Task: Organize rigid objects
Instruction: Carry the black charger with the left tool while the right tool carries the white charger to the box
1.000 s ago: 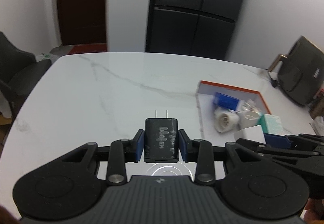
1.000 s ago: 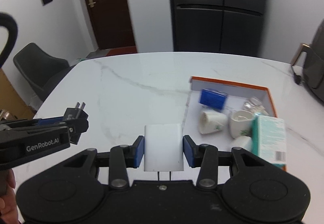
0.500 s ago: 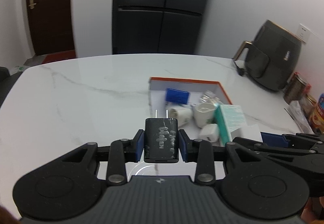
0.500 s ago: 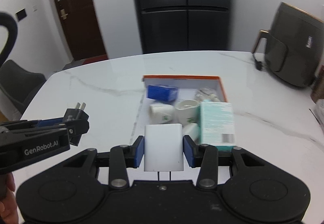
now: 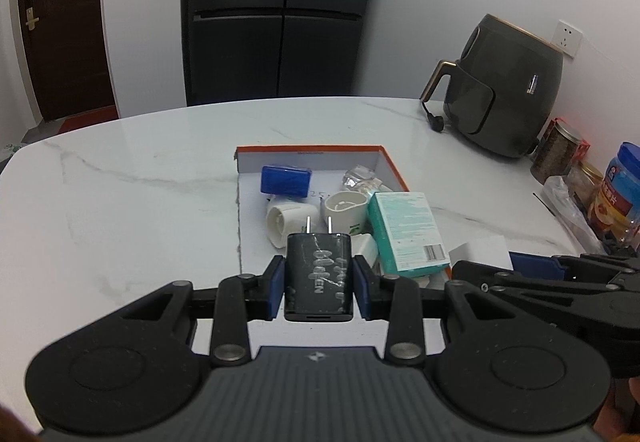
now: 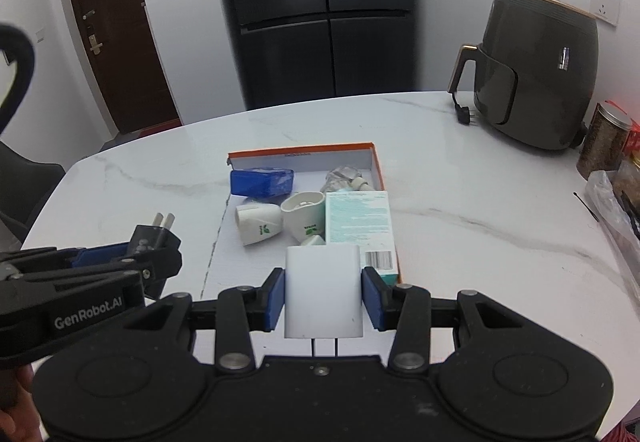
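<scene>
The left tongs (image 5: 319, 282) are clamped on a black charger (image 5: 319, 274) with its prongs pointing forward, held above the near edge of the orange-rimmed box (image 5: 308, 149) on the white marble bench (image 5: 140, 202). The right tongs (image 6: 323, 292) are clamped on a white charger (image 6: 323, 290) (prongs pointing back toward the camera), held above the box's near end. Inside the box lie a blue case (image 6: 262, 182), two white cups (image 6: 260, 224) and a teal carton (image 6: 358, 220).

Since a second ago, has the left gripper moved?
Yes. The left gripper, holding the black charger, swung rightward across the table toward the orange-rimmed box.
</scene>
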A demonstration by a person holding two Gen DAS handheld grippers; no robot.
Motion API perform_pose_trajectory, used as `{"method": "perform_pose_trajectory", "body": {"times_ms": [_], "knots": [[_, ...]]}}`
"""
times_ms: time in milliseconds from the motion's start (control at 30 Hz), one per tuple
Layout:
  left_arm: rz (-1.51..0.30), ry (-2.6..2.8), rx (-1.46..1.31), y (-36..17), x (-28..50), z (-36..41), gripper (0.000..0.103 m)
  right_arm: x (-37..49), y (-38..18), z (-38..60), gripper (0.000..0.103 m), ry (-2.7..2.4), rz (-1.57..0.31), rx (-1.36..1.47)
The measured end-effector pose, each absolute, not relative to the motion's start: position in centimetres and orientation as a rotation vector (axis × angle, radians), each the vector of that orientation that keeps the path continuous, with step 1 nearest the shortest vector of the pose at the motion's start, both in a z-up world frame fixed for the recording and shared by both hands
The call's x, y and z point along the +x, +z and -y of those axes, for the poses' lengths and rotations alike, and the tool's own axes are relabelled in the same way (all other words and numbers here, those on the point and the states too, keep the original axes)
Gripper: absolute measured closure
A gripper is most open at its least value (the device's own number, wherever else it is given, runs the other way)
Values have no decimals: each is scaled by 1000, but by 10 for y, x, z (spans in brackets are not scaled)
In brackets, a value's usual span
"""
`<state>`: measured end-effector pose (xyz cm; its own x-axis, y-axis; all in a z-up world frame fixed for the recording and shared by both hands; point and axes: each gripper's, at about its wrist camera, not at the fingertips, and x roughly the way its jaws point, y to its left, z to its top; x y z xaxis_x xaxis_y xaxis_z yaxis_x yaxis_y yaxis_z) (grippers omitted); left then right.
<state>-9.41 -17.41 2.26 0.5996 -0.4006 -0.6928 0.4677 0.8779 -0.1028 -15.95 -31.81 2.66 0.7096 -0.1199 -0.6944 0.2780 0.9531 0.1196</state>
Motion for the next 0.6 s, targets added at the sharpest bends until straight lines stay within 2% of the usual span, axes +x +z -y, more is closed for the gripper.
{"method": "perform_pose_trajectory", "body": {"times_ms": [600], "knots": [[-840, -458, 106, -4, -84, 198, 67, -140, -3, 341, 52, -204, -817, 217]]}}
